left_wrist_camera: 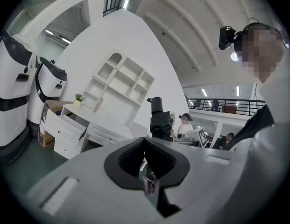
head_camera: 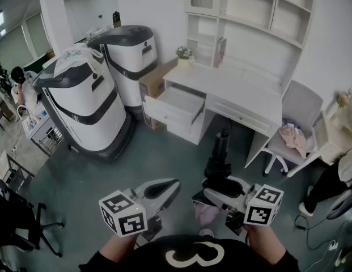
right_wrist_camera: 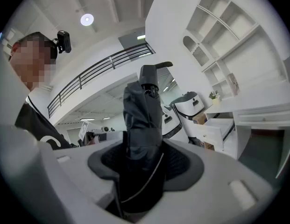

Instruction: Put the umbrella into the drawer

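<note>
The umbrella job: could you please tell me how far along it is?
Done: the drawer of the white desk stands open, and the right hand-held gripper is shut on the folded black umbrella, held upright. In hand: the carry, with a stretch of floor between person and desk. Left: laying it in the drawer. The left hand-held gripper is shut, holding nothing.

In the right gripper view, the lower end of the folded umbrella (right_wrist_camera: 143, 125) sinks out of sight between the jaws of the right gripper (right_wrist_camera: 144, 169) clamped on it. In the head view that gripper's body covers the same end. A purplish scrap (left_wrist_camera: 150, 185) low in the slit of the left gripper (left_wrist_camera: 145, 160), whose jaws meet at the tips, is too small to name. At the head view's right edge a person (head_camera: 326, 186) is cut off, and the rear of the open drawer (head_camera: 174, 107) lies under the desk (head_camera: 232, 89).
</note>
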Demonstrator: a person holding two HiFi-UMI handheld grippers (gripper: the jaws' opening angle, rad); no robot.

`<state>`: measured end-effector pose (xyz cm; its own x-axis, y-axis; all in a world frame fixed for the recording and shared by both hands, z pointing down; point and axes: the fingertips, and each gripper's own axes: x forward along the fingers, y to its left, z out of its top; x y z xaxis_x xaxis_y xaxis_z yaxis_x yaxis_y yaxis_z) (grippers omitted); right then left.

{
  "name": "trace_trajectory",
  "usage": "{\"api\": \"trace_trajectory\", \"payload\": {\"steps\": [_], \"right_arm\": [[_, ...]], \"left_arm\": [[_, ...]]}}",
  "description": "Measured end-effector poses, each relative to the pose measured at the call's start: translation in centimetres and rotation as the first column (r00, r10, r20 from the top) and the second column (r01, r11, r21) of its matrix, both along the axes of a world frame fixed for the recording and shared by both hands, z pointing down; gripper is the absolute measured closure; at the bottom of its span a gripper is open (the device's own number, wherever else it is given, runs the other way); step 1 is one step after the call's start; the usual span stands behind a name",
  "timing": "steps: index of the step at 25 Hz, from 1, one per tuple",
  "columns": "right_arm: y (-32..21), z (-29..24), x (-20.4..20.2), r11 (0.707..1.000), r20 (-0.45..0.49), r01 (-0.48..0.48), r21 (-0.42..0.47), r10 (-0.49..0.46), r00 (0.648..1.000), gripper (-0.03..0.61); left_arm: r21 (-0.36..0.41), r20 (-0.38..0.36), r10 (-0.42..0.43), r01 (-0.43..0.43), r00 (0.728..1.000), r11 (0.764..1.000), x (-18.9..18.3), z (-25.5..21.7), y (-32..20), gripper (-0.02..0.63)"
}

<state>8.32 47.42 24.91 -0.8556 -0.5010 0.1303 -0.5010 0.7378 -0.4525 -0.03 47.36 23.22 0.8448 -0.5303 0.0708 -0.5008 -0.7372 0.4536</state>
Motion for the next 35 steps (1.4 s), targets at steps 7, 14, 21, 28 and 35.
{"api": "trace_trajectory", "payload": {"steps": [7, 14, 21, 28, 35], "right_arm": [[1.1, 0.0, -1.8, 1.000, -0.017, -0.020, 0.018, 0.021, 1.000, 0.351], [-0.7, 0.0, 0.1, 0.996, 0.021, -0.084, 0.004, 0.083, 0.996, 0.350], [-5.4, 2.0, 2.6, 0.993, 0.042, -0.121, 0.010, 0.120, 0.992, 0.347], [-16.1, 3.8, 3.2, 0.993, 0.066, -0.100, -0.066, 0.104, 0.992, 0.347], [-30.7, 6.4, 3.9, 0.990, 0.048, -0.040, -0.135, 0.047, 0.998, 0.347]], "left_arm": [[-0.005, -0.023, -0.004, 0.004, 1.000, 1.000, -2.5, 0.0, 0.5, 0.609], [0.014, -0.007, 0.033, -0.033, 0.999, 0.999, -0.9, -0.5, -1.0, 0.609], [0.016, 0.016, 0.052, -0.052, 0.999, 0.999, 1.0, 1.0, -5.0, 0.609], [-0.039, 0.039, 0.032, -0.030, 0.999, 0.999, 1.7, 2.5, -15.2, 0.609], [-0.115, 0.073, -0.013, 0.022, 0.997, 0.993, 2.9, 4.8, -29.8, 0.609]]}}
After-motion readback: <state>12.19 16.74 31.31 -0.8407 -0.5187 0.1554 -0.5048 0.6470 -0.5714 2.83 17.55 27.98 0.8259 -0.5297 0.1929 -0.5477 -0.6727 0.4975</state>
